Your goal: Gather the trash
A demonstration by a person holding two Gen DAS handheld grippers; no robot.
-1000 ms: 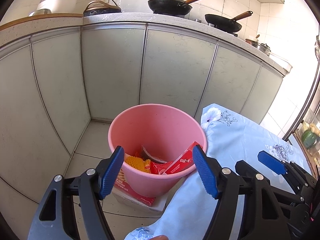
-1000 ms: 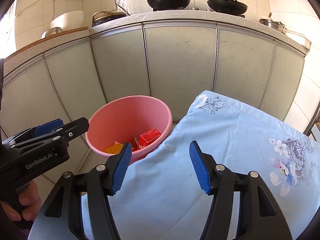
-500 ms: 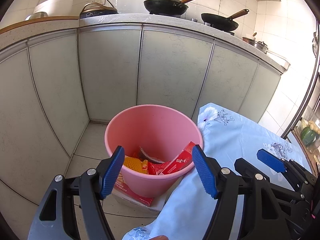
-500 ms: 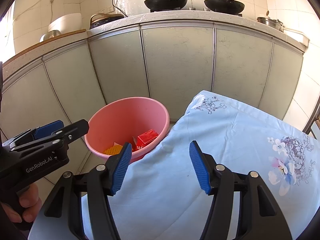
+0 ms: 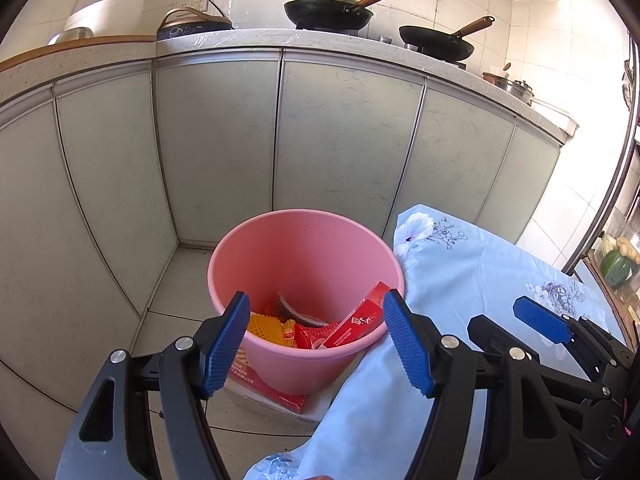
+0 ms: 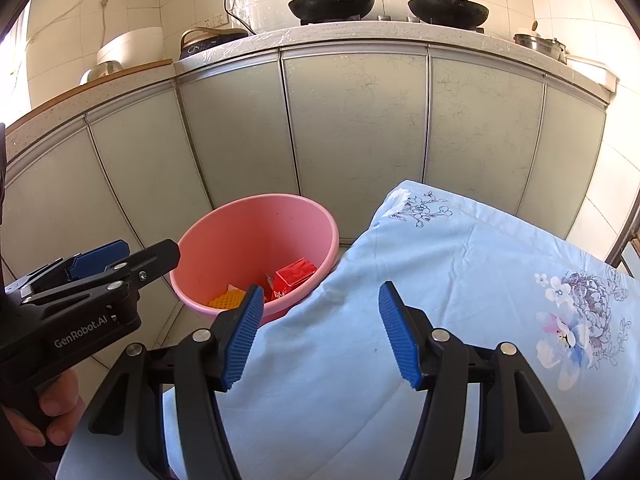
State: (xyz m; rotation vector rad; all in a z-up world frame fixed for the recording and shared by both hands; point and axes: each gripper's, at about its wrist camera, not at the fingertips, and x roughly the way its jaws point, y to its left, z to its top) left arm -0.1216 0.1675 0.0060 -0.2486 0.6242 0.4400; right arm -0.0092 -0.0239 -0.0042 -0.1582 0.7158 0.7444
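Note:
A pink bucket (image 5: 280, 248) (image 6: 240, 236) stands on the floor beside the table and holds red wrappers (image 5: 352, 326), a yellow ridged piece (image 5: 264, 326) and a dark scrap (image 5: 294, 312). My left gripper (image 5: 316, 340) hangs open just above the bucket's near rim, nothing between its blue pads. My right gripper (image 6: 318, 334) stands open over the light blue flowered tablecloth (image 6: 460, 280), also with nothing in it. In the right wrist view the left gripper (image 6: 100, 276) shows at the left with a hand on its grip.
A red-and-white carton (image 5: 272, 390) lies on the floor under the bucket. Grey cabinet doors (image 5: 340, 140) stand close behind, with two woks (image 5: 328, 10) and a pot (image 5: 516, 88) on the counter above. Vegetables (image 5: 616, 264) sit at the far right.
Both views have shifted only slightly; the bucket, its trash and both grippers stand as before.

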